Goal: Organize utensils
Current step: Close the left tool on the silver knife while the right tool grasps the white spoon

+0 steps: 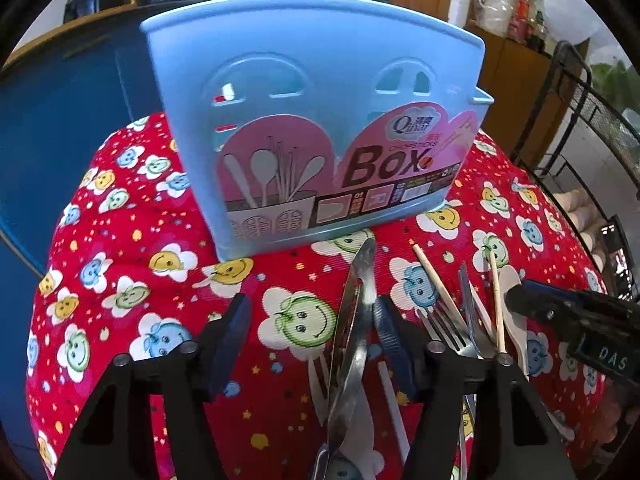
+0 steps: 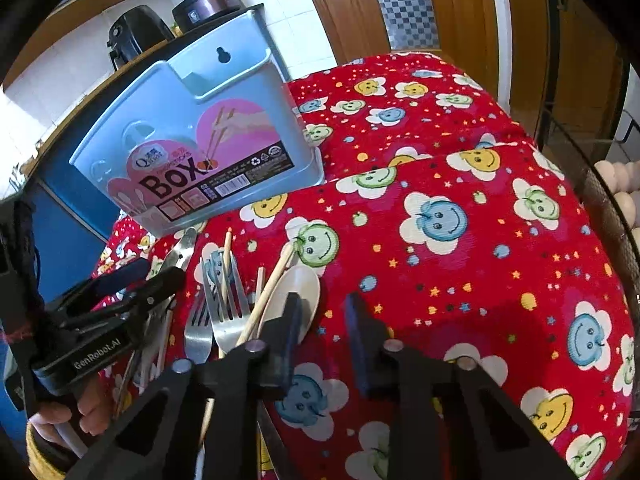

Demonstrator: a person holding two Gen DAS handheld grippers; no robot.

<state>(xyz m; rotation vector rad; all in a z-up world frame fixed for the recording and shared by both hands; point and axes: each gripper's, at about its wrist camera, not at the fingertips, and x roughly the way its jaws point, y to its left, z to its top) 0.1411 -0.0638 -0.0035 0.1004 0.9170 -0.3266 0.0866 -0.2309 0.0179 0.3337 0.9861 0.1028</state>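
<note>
Left wrist view: the left gripper [image 1: 310,328] points down at a red cloth [image 1: 132,320] printed with smiling flowers, its jaws moderately apart; the right-hand blue pad [image 1: 390,332] lies just beside a long steel knife [image 1: 354,312], which sits between the jaws, while the left-hand pad stands clear of it over bare cloth (whether the near pad actually touches the blade cannot be told). The knife's tip reaches the base of a light blue utensil holder [image 1: 316,80], which stands upright on the cloth directly ahead, labelled "Box" on a pink sticker. To the right of the knife lie forks [image 1: 448,324], wooden chopsticks [image 1: 434,280] and a pale plastic spoon [image 1: 514,304], loosely piled. The right gripper [image 1: 516,300] enters from the right edge, its tip over the spoon. Right wrist view: the right gripper [image 2: 324,316] shows a narrow gap between its pads with only cloth visible inside it; its left finger [image 2: 294,320] overlaps the bowl of the plastic spoon [image 2: 292,288] (contact is uncertain). The forks [image 2: 224,304] and chopsticks [image 2: 268,288] lie just left of it, the utensil holder [image 2: 192,128] farther back, tilted in this view. The left gripper [image 2: 160,272] comes in from the left, held by a hand [image 2: 80,412] in a yellow sleeve.
</note>
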